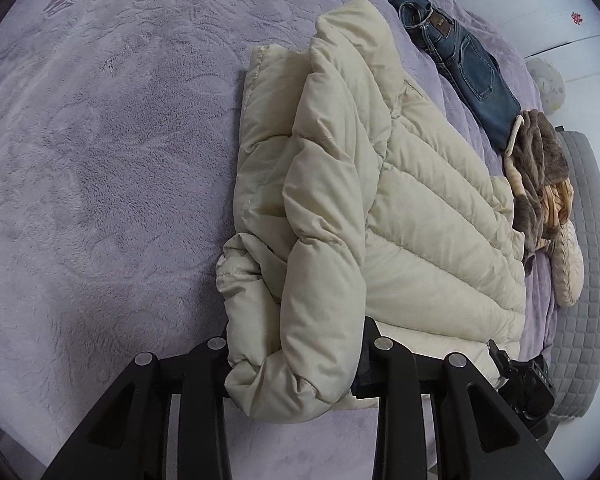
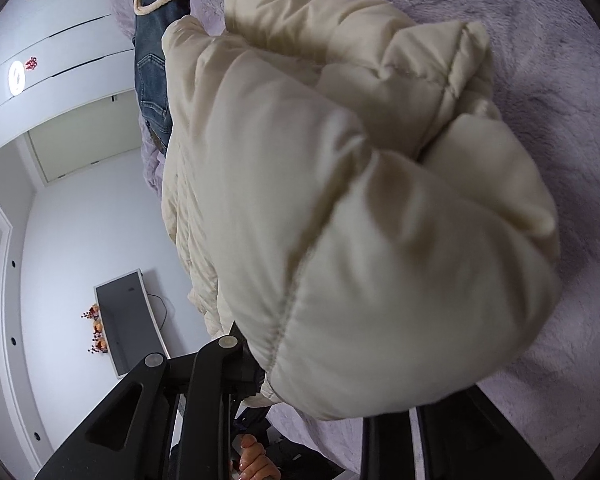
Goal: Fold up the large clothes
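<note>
Cream puffer jacket [image 1: 380, 200] gripped at two spots on a lilac plush bed [image 1: 100, 160]

Quilted and cream, the jacket lies partly folded on the bed, one padded sleeve doubled over its body; the sleeve's cuff end sits between the fingers of the left hand-held gripper [image 1: 296, 364], whose jaws are partly closed and pressing the padding; the right hand-held gripper [image 2: 320, 380] has a bulging fold of the jacket bunched between its fingers, raised off the bed, jaws likewise narrowed on the cloth; beyond the jacket, away from the left hand-held gripper, lie blue jeans [image 1: 460, 56] and, beside them, a brown fleecy garment [image 1: 540, 160]; a person's fingertips [image 2: 256, 460] show under the right hand-held gripper.
</note>
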`<move>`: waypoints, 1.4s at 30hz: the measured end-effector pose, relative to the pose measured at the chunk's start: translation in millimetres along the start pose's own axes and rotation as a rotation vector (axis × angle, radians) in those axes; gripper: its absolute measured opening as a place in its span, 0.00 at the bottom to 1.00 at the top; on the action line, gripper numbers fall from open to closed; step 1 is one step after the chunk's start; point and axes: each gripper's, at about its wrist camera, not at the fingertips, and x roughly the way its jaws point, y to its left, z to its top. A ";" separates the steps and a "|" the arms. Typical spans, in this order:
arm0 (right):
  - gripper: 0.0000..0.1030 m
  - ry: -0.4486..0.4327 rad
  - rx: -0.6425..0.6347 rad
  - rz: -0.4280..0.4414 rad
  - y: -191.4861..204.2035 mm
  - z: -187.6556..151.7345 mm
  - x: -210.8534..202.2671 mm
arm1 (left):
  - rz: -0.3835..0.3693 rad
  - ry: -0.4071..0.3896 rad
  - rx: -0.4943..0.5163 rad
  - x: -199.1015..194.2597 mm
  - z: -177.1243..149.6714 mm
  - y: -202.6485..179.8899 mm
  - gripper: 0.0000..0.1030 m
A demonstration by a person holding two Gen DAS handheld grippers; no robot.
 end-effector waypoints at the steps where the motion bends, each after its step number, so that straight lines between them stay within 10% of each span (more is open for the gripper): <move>1: 0.29 0.002 -0.014 -0.015 4.7 1.0 -0.1 | 0.002 0.001 0.003 -2.6 -0.1 0.0 0.33; 5: 0.35 0.017 -0.075 -0.074 28.2 -0.3 -0.4 | 0.067 -0.020 0.010 -15.9 2.1 -7.3 0.59; 10: 0.55 0.027 -0.161 -0.216 48.4 -1.4 -9.2 | 0.114 -0.043 0.043 -36.9 1.7 -1.3 0.59; 22: 0.59 0.067 -0.361 -0.402 61.7 -48.2 -44.5 | 0.189 -0.075 0.117 -52.0 5.4 -7.8 0.80; 24: 0.59 0.077 -0.399 -0.417 71.0 -56.1 -41.3 | 0.196 -0.080 0.128 -51.5 6.6 -11.3 1.00; 34: 1.00 0.102 -0.613 -0.488 110.9 -88.0 -8.8 | 0.238 -0.098 0.159 -50.6 13.3 -16.4 1.00; 42: 1.00 0.144 -0.721 -0.554 129.5 -108.6 17.8 | 0.292 -0.109 0.176 -48.5 17.6 -13.4 1.00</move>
